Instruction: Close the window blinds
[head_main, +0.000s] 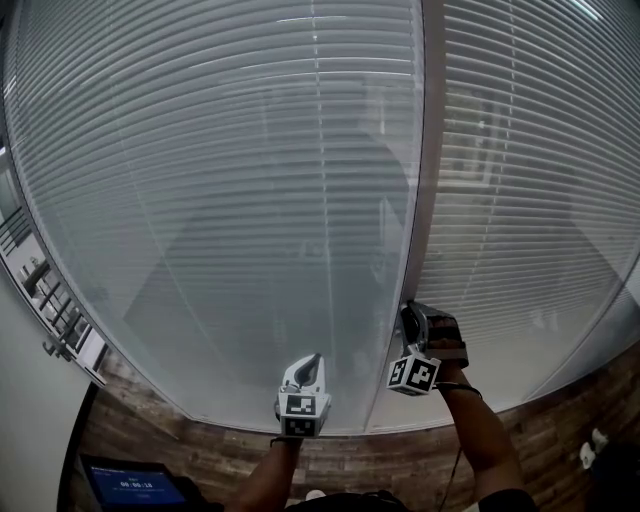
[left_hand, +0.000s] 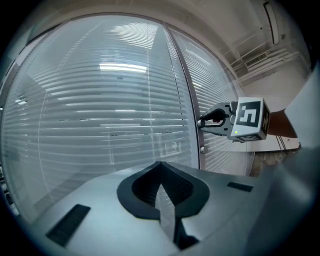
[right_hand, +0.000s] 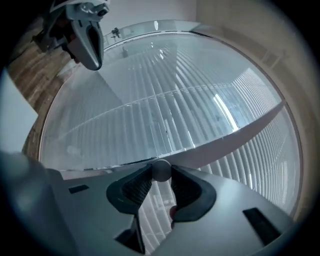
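Right gripper (head_main: 410, 320) is clamped on the small round knob (right_hand: 161, 170), which sits on the vertical frame post (head_main: 425, 170) between the two glass panes. In the right gripper view both dark pads press the knob's sides, one at its 9 o'clock and one at its 3. The knob is at the jaw tips, not deep in. That view is rolled, so the post runs across from 8 to 2 o'clock. In the head view this gripper sits at 5 o'clock of the picture, with its marker cube (head_main: 413, 373) at its 6.

Left gripper (head_main: 312, 362) has its jaws together, tips meeting, nothing between them. It sits at 8 o'clock from the right gripper, near but apart, pointing at the left pane. It's clear of the knob and post. Can't tell whether the tips touch the glass.

Blinds (head_main: 220, 180) are behind the glass in both panes and fill the head view from 9 through 12 to 3 o'clock. Slats run horizontal. The left pane reads hazy, with ceiling lights and room shapes reflected on the glass. On the right pane the slats are more distinct, with light gaps between them. Exact slat angle not readable.

A wood-plank surface (head_main: 540, 430) lies below the window from 4 to 7 o'clock. A device with a lit blue screen (head_main: 135, 487) is at 7 o'clock.
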